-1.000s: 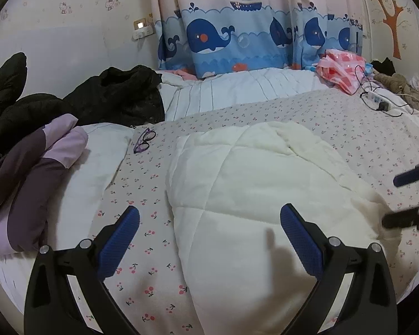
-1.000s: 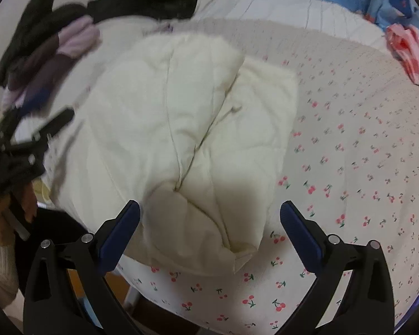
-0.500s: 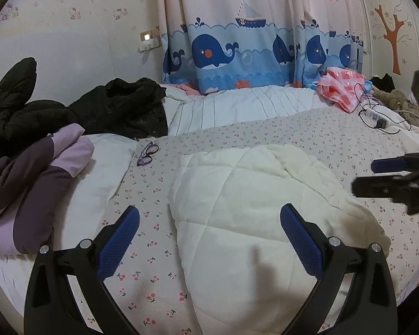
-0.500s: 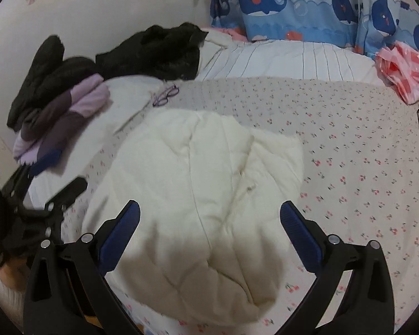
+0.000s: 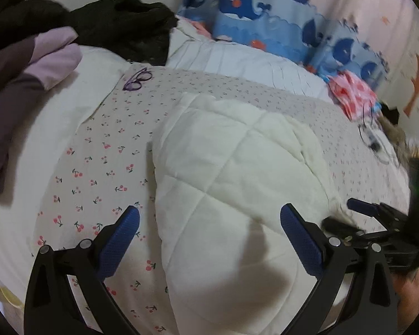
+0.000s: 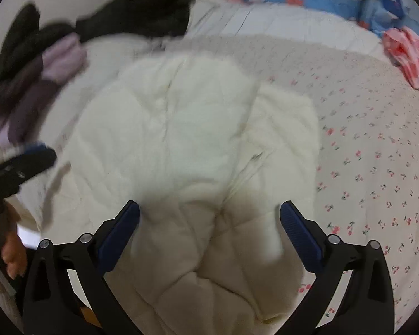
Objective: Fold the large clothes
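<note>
The bed (image 5: 103, 145) took up pretty much everything, covered in a pale sheet with little red cherries printed on it. Behind it hung a curtain (image 5: 254, 8) with blue whales. The big cream quilted coat (image 5: 231, 173) was lying flat in the middle of the bed, already bunched into a thick bundle, with a folded flap on its right side in the right wrist view (image 6: 181, 128).

Off at the left end of the bed sat a heap of other clothes: a black jacket (image 5: 125, 25) at the back and a purple and lilac garment (image 5: 28, 64) in front of it. A pink and red patterned cloth (image 5: 352, 95) was lying over by the curtain on the far right.

The left tool (image 5: 209, 240) was hovering over the near left edge of the coat with its blue pads wide apart, holding nothing. The right tool (image 6: 209, 234) was the same deal, spread open above the near end of the coat, not pinching any fabric. From the left camera you could also see the right tool (image 5: 349, 217) poking in low by the coat's right edge, kinda blurry.

Smallest bit: a pair of purple glasses (image 5: 138, 79) resting on the sheet, beyond the coat and near the black jacket.
</note>
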### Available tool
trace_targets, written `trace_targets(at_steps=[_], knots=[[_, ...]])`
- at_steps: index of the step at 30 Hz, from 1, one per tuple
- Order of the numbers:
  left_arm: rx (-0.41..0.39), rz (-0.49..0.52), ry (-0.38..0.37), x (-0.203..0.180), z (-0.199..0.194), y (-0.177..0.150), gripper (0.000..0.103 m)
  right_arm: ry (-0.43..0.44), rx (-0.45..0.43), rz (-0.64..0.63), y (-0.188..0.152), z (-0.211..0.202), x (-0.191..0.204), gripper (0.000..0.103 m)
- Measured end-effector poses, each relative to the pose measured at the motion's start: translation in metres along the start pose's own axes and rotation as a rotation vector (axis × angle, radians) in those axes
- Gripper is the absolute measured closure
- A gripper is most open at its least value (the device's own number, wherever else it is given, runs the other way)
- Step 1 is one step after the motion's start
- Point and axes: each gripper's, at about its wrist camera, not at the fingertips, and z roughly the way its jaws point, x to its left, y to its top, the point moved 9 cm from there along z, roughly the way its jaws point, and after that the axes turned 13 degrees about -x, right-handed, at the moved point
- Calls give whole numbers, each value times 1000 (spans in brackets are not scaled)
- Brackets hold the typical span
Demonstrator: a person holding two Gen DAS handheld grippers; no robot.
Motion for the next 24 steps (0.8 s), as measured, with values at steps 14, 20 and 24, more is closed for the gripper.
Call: trace_targets(at_steps=[14,20,24], knots=[[58,-5,-40,-28,14,-4,7,-143,27,72,6,58,-13,6],[51,77,4,-36,17,-4,7,-145,9,33,-1,29,-14,6],[33,135,22,-42,15,-3,7,-142,-102,-57,14,-7,-3,6]])
